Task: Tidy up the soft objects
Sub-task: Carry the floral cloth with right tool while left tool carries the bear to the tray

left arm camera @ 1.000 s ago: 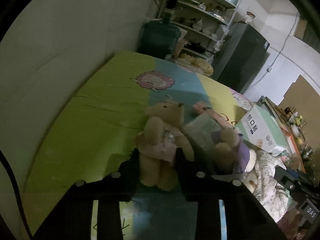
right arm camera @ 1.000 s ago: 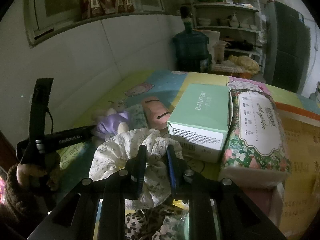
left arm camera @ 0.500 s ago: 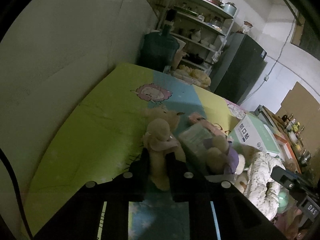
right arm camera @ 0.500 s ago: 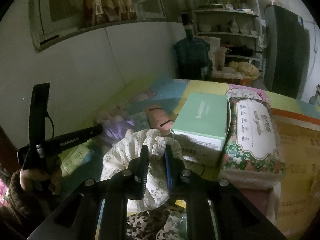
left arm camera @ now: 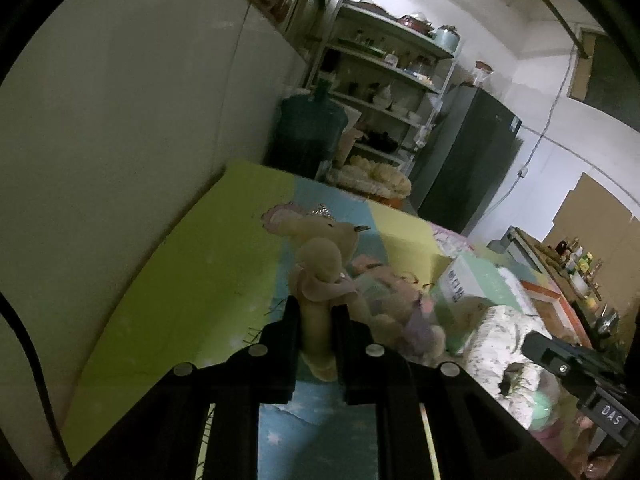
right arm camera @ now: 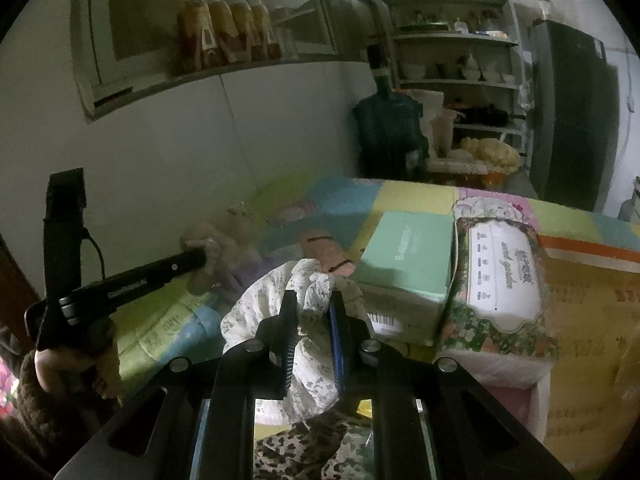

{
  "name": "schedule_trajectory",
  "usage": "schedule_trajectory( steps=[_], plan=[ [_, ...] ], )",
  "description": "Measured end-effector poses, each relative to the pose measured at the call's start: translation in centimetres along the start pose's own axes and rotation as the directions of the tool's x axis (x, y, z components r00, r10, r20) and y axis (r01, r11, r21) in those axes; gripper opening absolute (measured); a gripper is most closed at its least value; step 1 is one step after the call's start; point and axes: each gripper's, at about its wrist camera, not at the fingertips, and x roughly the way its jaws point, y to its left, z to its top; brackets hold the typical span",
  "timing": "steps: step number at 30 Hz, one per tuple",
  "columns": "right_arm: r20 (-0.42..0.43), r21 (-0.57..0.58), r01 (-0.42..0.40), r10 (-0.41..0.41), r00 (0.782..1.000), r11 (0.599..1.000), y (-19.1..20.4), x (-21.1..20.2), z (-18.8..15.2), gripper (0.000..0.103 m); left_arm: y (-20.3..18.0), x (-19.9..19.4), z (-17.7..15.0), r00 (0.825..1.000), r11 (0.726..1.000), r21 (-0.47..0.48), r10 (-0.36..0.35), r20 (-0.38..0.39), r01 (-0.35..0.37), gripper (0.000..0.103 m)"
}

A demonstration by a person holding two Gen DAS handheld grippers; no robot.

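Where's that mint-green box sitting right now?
In the right wrist view, the mint-green box lies right of centre on the colourful mat, against the flowery tissue pack.

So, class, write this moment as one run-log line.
left gripper: shut on beige teddy bear | right gripper: shut on white floral cloth | both over the patchwork mat

The tan teddy bear (left arm camera: 324, 264) is showing short, matt plush. The floral cloth (right arm camera: 280, 304) is looking thin, soft and crumpled. The mint box (right arm camera: 404, 252) is showing smooth matt cardboard, and the tissue pack (right arm camera: 500, 276) beside it is gleaming in glossy plastic film. The mat (left arm camera: 168, 280) is looking smooth and foam-like. Both tools are showing matt black plastic.
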Motion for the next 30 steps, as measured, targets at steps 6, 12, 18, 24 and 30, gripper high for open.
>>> schedule_trajectory(
  steps=[6,12,18,24,30],
  plan=[
    [0.030,-0.003,-0.002,0.002,1.000,1.000,0.1,-1.2,0.1,0.015,-1.5,-1.6,0.4,0.999,0.999,0.026,-0.027,0.035,0.026,0.015],
    [0.067,0.006,0.000,0.000,0.998,1.000,-0.4,-2.7,0.1,0.015,-3.0,-3.0,0.8,0.996,0.998,0.044,-0.058,0.068,0.055,0.015],
    [0.099,0.015,0.010,-0.011,0.995,1.000,-0.8,-4.3,0.2,0.015,-4.7,-4.1,1.3,0.991,0.994,0.068,-0.087,0.102,0.080,0.015],
    [0.120,0.028,0.022,-0.026,0.992,0.999,-1.4,-5.8,0.0,0.015,-6.5,-3.9,1.5,0.988,0.989,0.091,-0.123,0.097,0.114,0.015],
    [0.133,0.045,0.037,-0.043,0.990,0.998,-2.3,-7.0,0.0,0.015,-8.6,-3.4,1.3,0.984,0.982,0.122,-0.155,0.082,0.144,0.015]
  ],
)
